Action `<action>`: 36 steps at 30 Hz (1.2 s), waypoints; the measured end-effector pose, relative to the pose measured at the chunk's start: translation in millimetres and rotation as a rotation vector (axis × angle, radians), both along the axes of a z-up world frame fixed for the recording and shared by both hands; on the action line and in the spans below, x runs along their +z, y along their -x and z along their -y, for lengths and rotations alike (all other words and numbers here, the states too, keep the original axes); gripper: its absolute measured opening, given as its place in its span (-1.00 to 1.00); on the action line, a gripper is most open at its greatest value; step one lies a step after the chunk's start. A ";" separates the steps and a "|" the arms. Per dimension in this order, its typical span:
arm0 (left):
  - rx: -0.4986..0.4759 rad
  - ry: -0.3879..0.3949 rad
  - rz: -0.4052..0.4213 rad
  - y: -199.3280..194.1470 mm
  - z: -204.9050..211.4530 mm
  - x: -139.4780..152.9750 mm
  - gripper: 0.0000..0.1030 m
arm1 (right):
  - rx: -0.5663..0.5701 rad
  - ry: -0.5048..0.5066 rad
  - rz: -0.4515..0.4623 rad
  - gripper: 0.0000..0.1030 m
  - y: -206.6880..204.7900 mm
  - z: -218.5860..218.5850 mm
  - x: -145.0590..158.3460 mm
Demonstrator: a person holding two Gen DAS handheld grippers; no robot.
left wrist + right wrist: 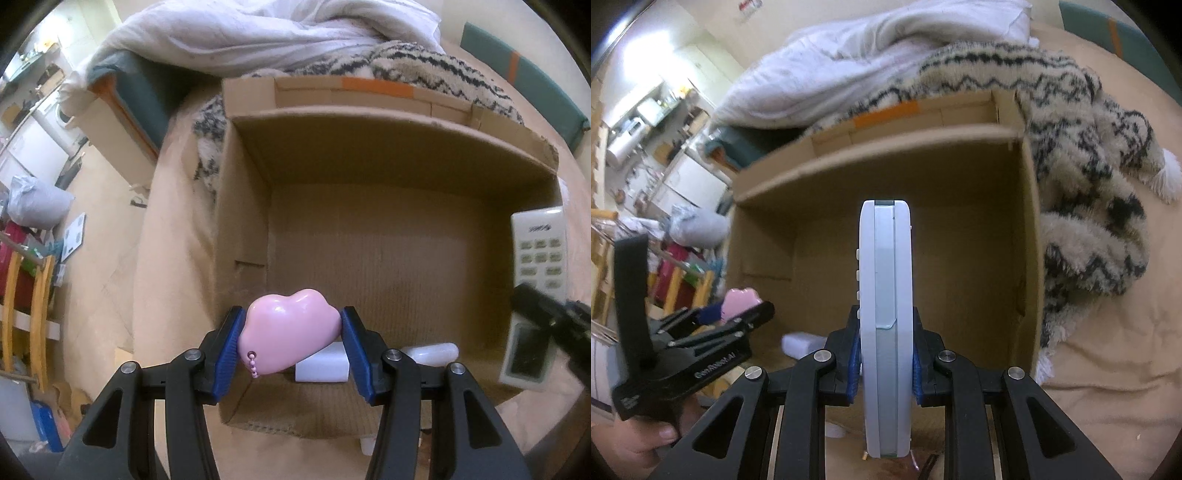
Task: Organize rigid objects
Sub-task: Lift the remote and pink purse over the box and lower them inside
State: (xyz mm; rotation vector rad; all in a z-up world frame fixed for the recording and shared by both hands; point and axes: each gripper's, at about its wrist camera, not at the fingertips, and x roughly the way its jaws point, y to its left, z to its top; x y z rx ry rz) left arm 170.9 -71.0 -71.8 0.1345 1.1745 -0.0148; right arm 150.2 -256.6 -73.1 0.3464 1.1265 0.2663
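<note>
Pink cloud-shaped charm (288, 328) — glossy plastic with a bead chain — sits clamped between the left gripper's (290, 345) blue ribbed pads above the cardboard box (369, 155). Right wrist view: the right gripper (885, 363) pinches a smooth white remote (884, 295) edge-on over the box — a fuzzy patterned blanket (1089, 221) lies beside it.

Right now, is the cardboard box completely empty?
No, a white block and a white tube lie on the floor of the box.
</note>
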 end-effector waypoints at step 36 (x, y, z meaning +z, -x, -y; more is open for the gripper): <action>-0.014 0.070 0.040 7.2 -2.1 9.3 0.31 | -0.046 0.086 0.072 0.62 0.0 -0.9 8.9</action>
